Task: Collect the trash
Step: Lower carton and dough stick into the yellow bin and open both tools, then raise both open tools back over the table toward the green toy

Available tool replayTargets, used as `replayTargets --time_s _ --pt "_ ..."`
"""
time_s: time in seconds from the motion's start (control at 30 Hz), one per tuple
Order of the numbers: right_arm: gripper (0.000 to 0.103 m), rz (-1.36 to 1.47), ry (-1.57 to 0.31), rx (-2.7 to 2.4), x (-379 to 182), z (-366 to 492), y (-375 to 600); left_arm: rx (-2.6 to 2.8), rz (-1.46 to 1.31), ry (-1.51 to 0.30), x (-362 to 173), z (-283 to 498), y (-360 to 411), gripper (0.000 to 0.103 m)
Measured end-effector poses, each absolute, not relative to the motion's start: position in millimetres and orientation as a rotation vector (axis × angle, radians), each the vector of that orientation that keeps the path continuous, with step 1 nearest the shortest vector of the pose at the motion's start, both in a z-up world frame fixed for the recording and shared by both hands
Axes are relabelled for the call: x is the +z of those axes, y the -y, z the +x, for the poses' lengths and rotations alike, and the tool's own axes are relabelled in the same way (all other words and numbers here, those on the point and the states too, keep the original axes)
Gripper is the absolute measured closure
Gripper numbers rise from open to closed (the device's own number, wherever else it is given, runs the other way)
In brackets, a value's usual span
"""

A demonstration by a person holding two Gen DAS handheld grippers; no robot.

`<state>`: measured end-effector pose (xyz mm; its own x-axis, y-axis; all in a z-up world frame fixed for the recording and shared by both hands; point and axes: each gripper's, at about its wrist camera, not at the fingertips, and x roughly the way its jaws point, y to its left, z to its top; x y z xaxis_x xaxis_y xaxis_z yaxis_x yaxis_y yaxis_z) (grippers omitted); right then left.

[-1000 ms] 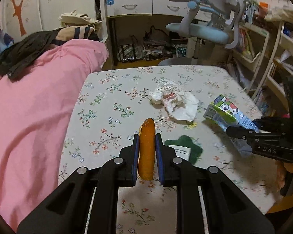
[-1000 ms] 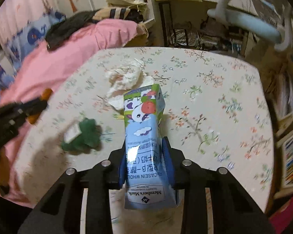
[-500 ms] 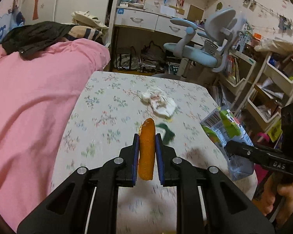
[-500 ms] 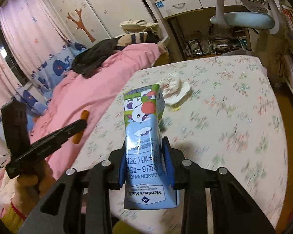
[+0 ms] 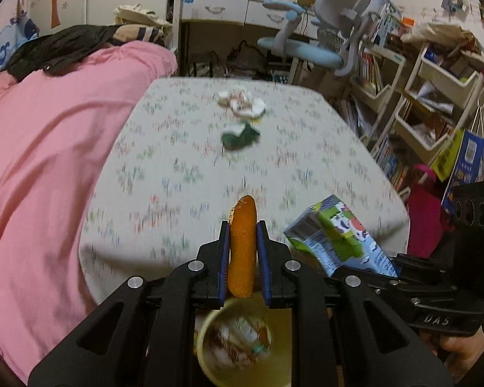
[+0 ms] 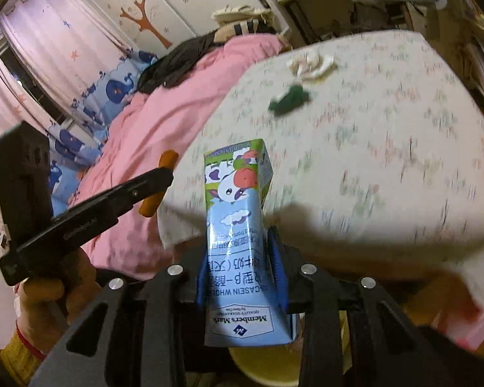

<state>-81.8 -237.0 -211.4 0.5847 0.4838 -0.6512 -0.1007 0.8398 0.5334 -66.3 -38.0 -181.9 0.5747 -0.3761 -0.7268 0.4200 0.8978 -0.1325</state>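
My left gripper (image 5: 243, 242) is shut on an orange stick-shaped snack piece (image 5: 242, 245), held just past the table's near edge above a yellow bin (image 5: 284, 367) with wrappers inside. My right gripper (image 6: 242, 264) is shut on a blue and green milk carton (image 6: 238, 225), also above the bin (image 6: 264, 371). The carton shows at the right in the left wrist view (image 5: 338, 242), and the left gripper with the orange piece (image 6: 167, 161) at the left in the right wrist view. On the floral table (image 5: 209, 167) lie a crumpled white tissue (image 5: 242, 103) and a green wrapper (image 5: 240, 137).
A pink blanket (image 5: 48, 145) covers the bed left of the table. A desk and a blue swivel chair (image 5: 316, 48) stand beyond it. Shelves (image 5: 435, 103) with books and a pink object (image 5: 424, 213) stand at the right.
Both grippers have pulled back from the table with their items and now hang over the yellow bin below the near edge. The tissue and green wrapper stay on the table.
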Motion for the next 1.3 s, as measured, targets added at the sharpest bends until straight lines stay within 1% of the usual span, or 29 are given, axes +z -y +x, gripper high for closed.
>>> replayTargets --time_s 0.27,0.4,0.5,0.6,0.63,0.7,0.77,0.83,0.9,0.93,1.0,1.1,1.13,1.2,1.3 --pt "0.070 0.496 -1.027 0.309 -246.2 -106.9 224.0 -0.442 0.055 -0.977 -217.5 -103.6 33.4 0.087" --pt "0.069 0.473 -1.079 0.293 -253.7 -110.5 218.2 -0.448 0.059 -1.063 -239.3 -114.5 38.8 0.087" --pt "0.058 0.481 -1.088 0.254 -256.4 -110.7 225.7 -0.441 0.089 -1.099 -248.4 -121.2 42.8 0.087" --pt "0.053 0.496 -1.078 0.230 -257.7 -115.5 231.6 -0.430 0.104 -1.094 -247.5 -123.2 42.1 0.085" --pt "0.052 0.501 -1.071 0.226 -257.3 -116.4 233.9 -0.420 0.113 -1.084 -244.6 -123.2 42.1 0.083" --pt "0.049 0.503 -1.052 0.219 -254.9 -118.5 235.8 -0.396 0.125 -1.051 -237.6 -124.0 41.8 0.066" --pt "0.048 0.502 -1.032 0.217 -252.7 -119.2 233.6 -0.378 0.137 -1.015 -230.1 -123.9 41.5 0.059" --pt "0.043 0.483 -1.003 0.205 -248.0 -121.9 234.5 -0.363 0.146 -0.985 -222.8 -122.5 41.7 0.054" --pt "0.042 0.461 -0.978 0.191 -243.2 -122.7 232.4 -0.339 0.149 -0.947 -216.1 -122.8 41.1 0.043" --pt "0.039 0.451 -0.965 0.185 -240.9 -123.5 232.0 -0.330 0.147 -0.934 -213.0 -121.9 41.2 0.041" --pt "0.036 0.427 -0.943 0.167 -237.6 -124.3 231.8 -0.306 0.139 -0.903 -207.6 -121.4 39.8 0.032" --pt "0.031 0.408 -0.916 0.155 -234.1 -124.2 230.7 -0.279 0.131 -0.873 -201.7 -119.8 36.6 0.025" --pt "0.028 0.398 -0.909 0.145 -233.1 -123.6 229.7 -0.275 0.129 -0.868 -200.6 -119.2 36.2 0.024" --pt "0.026 0.385 -0.895 0.134 -231.8 -123.1 229.3 -0.261 0.128 -0.857 -198.3 -116.2 35.4 0.020" --pt "0.022 0.377 -0.876 0.119 -229.0 -120.9 229.1 -0.245 0.122 -0.844 -195.4 -113.8 33.4 0.019"
